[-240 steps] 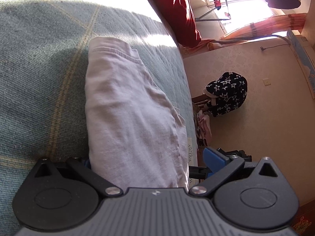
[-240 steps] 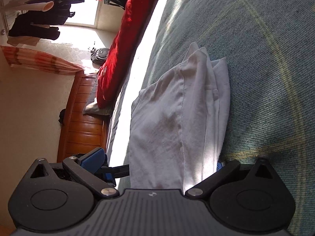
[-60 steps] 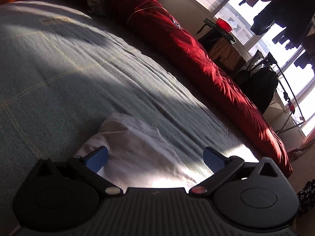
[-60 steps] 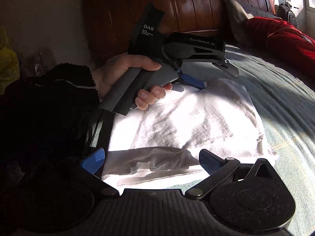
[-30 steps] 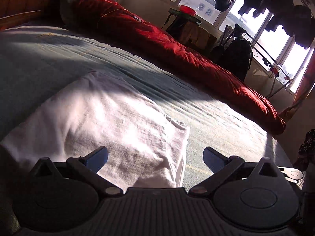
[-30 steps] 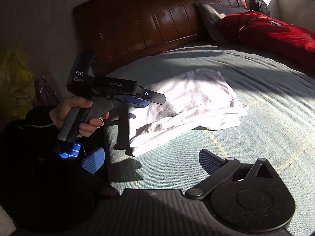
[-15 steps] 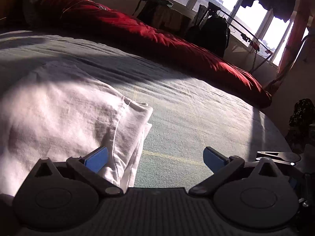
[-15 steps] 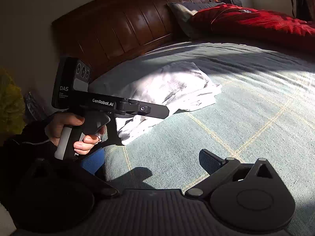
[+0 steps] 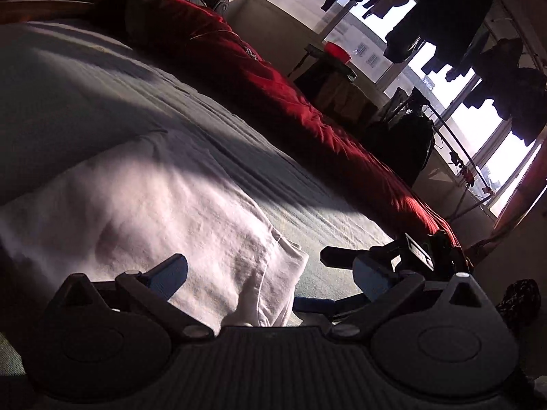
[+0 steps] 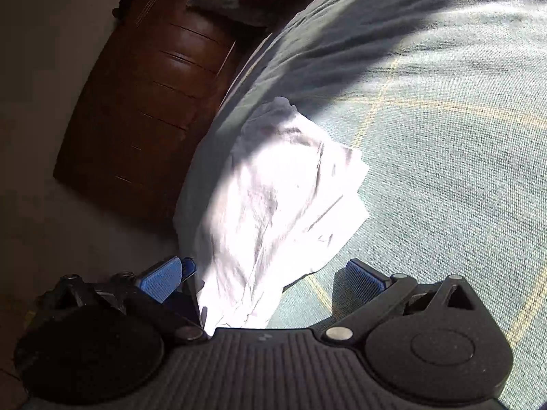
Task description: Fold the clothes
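Note:
A folded white garment lies on the teal bedspread near the bed's edge, half in sunlight. My left gripper hovers low over its near end, open, with the cloth's corner between the blue pads but not pinched. The right gripper is open too and straddles the near end of the white garment from the other side. In the left wrist view, one of the right gripper's fingers sits beside the garment's corner.
A red duvet runs along the far side of the bed. The wooden headboard and a grey pillow stand at the bed's head. Dark clothes hang on a rack by the window.
Both grippers have dropped closer to the garment's near end. The right one swung from facing the hand-held left gripper to looking along the cloth. The garment stays flat on the bed.

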`<act>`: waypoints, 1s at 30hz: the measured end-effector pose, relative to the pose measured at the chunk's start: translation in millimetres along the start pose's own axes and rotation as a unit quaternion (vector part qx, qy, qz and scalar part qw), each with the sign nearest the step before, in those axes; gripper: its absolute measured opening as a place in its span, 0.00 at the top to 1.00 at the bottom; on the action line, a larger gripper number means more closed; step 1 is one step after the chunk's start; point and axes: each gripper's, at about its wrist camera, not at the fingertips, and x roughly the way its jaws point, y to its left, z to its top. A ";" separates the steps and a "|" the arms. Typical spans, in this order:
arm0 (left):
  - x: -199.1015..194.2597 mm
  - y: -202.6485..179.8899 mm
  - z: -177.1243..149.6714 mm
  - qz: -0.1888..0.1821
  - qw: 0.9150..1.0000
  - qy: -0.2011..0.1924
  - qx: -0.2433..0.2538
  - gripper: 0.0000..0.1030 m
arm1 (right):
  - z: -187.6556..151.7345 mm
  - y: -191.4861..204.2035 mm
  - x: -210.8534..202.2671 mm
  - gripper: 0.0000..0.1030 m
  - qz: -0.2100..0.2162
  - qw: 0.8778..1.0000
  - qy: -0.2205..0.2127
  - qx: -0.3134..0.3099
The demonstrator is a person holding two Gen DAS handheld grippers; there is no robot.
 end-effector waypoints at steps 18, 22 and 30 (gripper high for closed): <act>-5.3 -3.1 -5.9 -0.027 1.000 0.004 -0.003 0.01 | 23.5 13.7 -19.8 0.00 0.029 0.993 -0.102 -0.045; 0.0 1.0 -8.7 -0.042 0.999 0.016 -0.019 0.01 | 15.8 38.9 2.2 0.00 0.023 0.990 -0.058 -0.124; 4.5 13.7 -18.0 -0.040 0.998 0.034 -0.038 0.01 | 12.6 38.8 -10.7 0.00 -0.028 0.987 -0.087 -0.133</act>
